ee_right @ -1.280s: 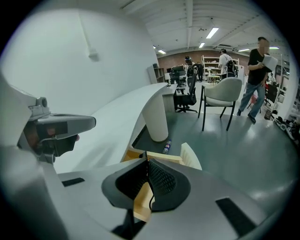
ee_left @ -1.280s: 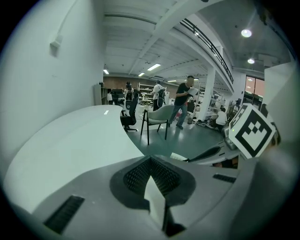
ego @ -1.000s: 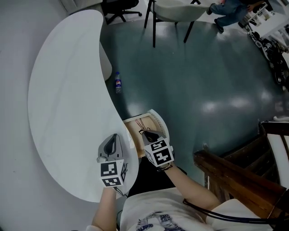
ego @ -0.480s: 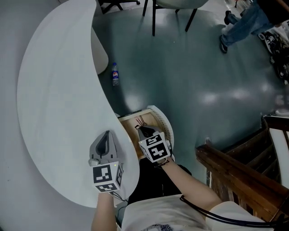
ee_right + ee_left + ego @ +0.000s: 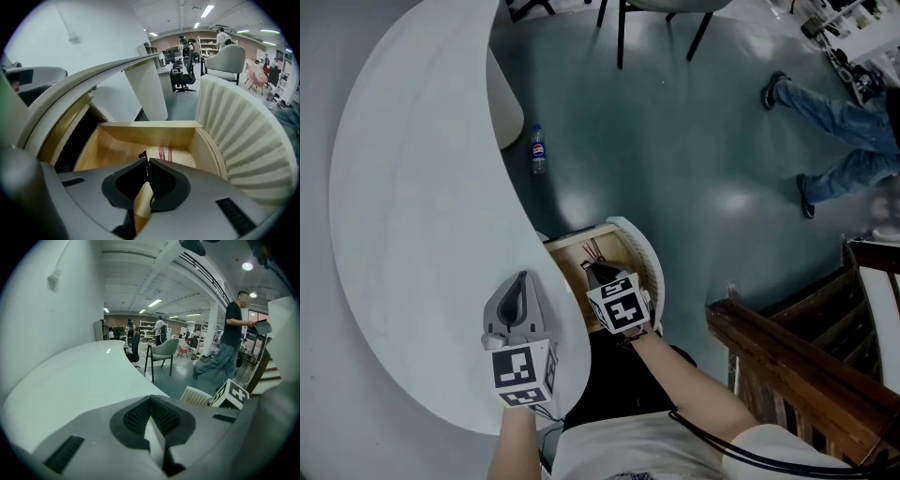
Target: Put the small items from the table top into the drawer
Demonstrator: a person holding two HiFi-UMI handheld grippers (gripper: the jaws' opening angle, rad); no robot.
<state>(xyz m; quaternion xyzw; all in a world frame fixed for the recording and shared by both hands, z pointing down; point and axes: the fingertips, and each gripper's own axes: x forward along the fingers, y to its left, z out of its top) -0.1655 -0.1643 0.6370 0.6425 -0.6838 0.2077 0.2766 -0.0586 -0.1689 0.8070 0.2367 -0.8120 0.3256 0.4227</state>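
The drawer [image 5: 650, 269] stands pulled out from under the white curved table [image 5: 422, 187], with a ribbed white front [image 5: 243, 140] and a bare wooden floor [image 5: 112, 150]. A few thin reddish and dark sticks [image 5: 164, 153] lie at its far end. My right gripper [image 5: 592, 272] hovers over the drawer's near end. Its jaws [image 5: 145, 161] are shut on a small thin black item [image 5: 141, 155] that pokes out at the tips. My left gripper [image 5: 522, 278] rests over the table top near its edge, shut [image 5: 151, 401], with nothing between its fingers. No small item shows on the table top [image 5: 84, 376].
A plastic bottle [image 5: 537, 150] lies on the floor by the table's leg panel [image 5: 508, 108]. Chair legs [image 5: 620, 42] stand at the top, and a person [image 5: 839, 141] walks at the upper right. Dark wooden furniture [image 5: 787, 366] lies to my right.
Both grippers hold about the same places, the right one still over the drawer. The person in the background has walked across the floor, and my view has shifted slightly.
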